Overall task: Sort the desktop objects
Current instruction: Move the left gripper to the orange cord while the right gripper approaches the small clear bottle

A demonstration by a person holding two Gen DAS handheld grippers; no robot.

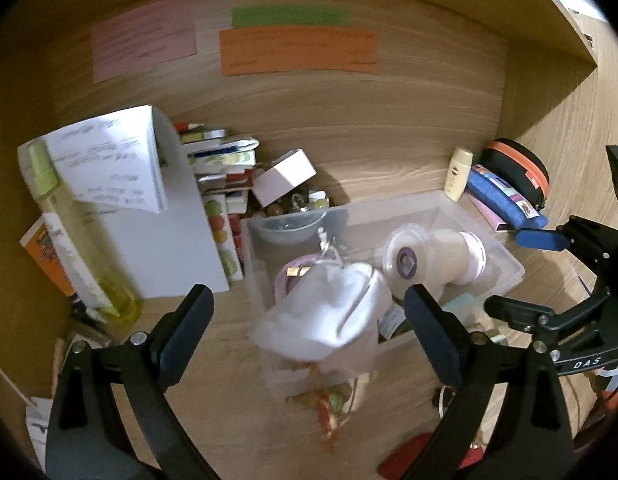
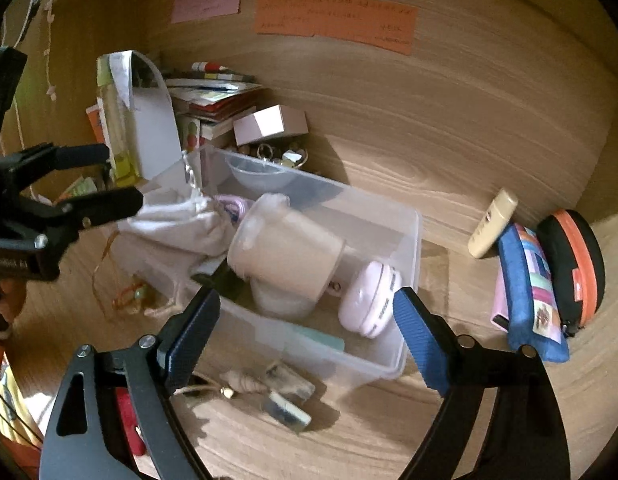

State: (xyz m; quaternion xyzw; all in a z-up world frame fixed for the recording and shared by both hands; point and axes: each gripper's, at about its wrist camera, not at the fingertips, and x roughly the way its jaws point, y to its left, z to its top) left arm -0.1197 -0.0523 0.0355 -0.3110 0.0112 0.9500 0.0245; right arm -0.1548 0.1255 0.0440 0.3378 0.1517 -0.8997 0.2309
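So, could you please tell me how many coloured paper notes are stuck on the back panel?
3: a pink note at the left, a green strip at the top, and an orange note just below it. None seems hidden.

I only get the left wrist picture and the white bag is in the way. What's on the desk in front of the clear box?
Observer: A few small things lie by the clear box's near wall, among them a beige tassel with a small gold piece on it.
Operator: Is that pink rim part of the beige tub?
Observer: No. It is a separate round pink case with a dark band around it, lying beside the beige tub.
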